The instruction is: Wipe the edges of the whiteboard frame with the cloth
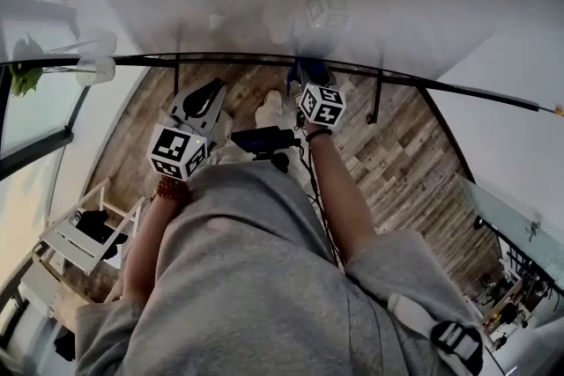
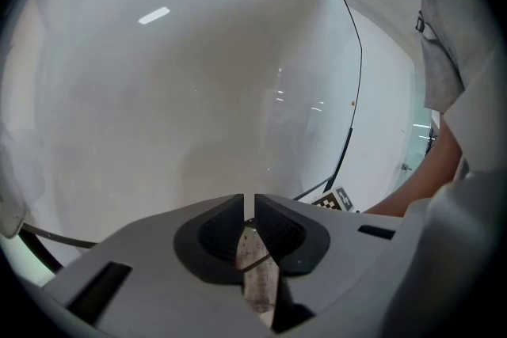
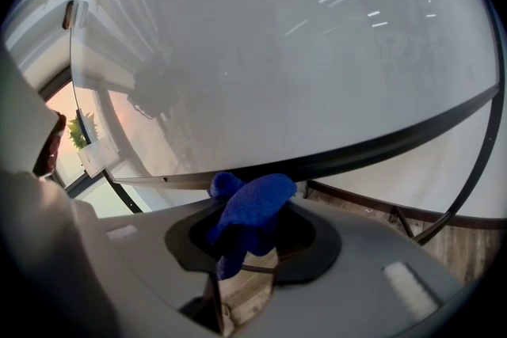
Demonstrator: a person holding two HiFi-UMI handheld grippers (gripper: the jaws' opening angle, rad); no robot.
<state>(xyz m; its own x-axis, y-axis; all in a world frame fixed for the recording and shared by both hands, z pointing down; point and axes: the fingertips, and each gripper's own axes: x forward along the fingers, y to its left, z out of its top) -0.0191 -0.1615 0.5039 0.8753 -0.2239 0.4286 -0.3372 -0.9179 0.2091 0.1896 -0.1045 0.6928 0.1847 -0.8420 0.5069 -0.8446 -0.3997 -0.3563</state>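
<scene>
At the lower edge of the whiteboard frame, near the middle of its length, the blue cloth sits just under the dark bar. The cloth is bunched between the jaws of the right hand-held gripper. The jaws are clenched on it, and a rounded fold stands out in front of them towards the frame. In the head view the cloth overlaps the line of the frame, but I cannot tell if it really presses on it.

The left hand-held gripper is on the left side of the person, a little lower and farther from the frame than the right one. Its jaws are nearly together, with only a thin slit between them, and they hold nothing. It points at the white board surface and touches nothing.

The lower frame edge runs free to the left and to the right of the cloth. In the right gripper view it bends upward at the right corner of the board. Under the frame, thin dark stand bars go down to the wooden floor, one on each side of the right hand-held gripper. The space in front of the board between these bars is taken by the person's arms and grey sleeves.
</scene>
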